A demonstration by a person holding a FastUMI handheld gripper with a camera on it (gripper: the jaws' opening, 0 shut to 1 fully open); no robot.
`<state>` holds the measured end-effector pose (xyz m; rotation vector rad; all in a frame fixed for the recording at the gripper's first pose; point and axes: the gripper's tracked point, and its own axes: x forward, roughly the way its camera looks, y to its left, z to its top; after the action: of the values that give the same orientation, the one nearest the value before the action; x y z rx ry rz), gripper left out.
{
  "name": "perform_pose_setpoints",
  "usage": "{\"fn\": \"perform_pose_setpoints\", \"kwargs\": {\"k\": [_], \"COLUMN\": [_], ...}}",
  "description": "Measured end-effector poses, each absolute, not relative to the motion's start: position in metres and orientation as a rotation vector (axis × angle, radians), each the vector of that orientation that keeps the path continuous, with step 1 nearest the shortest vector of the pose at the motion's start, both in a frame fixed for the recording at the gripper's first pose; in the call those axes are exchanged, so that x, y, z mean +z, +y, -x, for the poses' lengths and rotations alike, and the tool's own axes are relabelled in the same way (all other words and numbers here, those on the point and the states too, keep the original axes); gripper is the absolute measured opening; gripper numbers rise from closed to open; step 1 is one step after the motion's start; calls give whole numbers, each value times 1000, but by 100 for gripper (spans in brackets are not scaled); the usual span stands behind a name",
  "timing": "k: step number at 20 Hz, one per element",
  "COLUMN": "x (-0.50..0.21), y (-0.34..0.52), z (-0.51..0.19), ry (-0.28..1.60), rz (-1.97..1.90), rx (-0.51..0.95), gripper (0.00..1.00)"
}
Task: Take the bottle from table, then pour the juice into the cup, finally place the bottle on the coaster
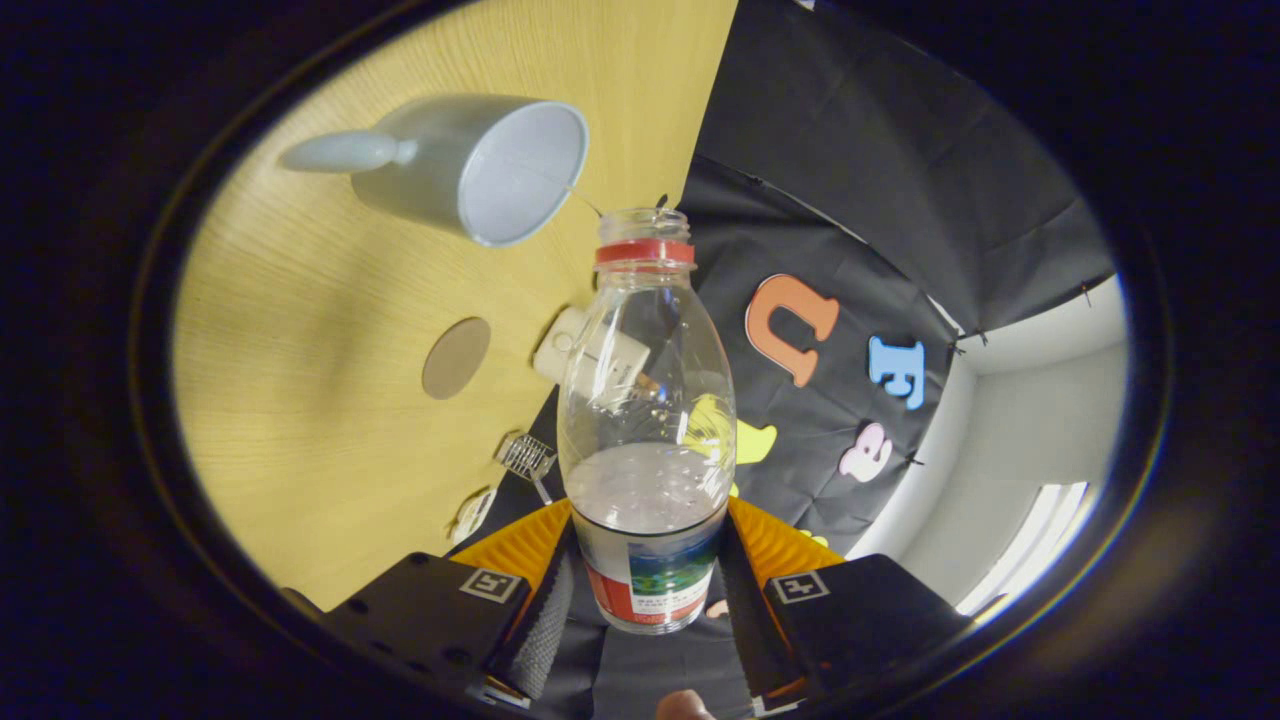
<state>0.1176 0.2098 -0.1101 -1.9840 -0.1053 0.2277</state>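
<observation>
1. The fingers clamp the uncapped bottle by its base, tilted beside the cup.
2. Pouring appears underway; next, judging by the layout, comes setting it upright on the coaster on the desk.

Staged recording booth, not real home. Black cloth wall pinned up as backdrop, hung in folds, plain white room wall showing past its edge. Light wood-grain table with few props: white cup, round coaster, small white gadget at table edge. Gripper clamped both sides on bottle, square marker tags on fingers.
</observation>
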Motion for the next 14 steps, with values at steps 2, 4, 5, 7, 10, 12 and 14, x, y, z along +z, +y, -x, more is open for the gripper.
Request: {"fn": "perform_pose_setpoints", "kwargs": {"k": [2, 4, 5, 7, 10, 12, 14], "x": [-110, -109, -108, -108, -116, -122, -122], "y": [210, 211, 212, 212, 208, 205, 205], "z": [-118, -117, -116, -115, -113, -111, -108], "ry": [-106, -109, -117, -118, -86, -48, -40], "rz": [1980, 1974, 1973, 1964, 1906, 1852, 1822], "rx": [230, 227, 225, 224, 240, 247, 245], "gripper": [76, 76, 76, 76, 76, 76, 76]}}
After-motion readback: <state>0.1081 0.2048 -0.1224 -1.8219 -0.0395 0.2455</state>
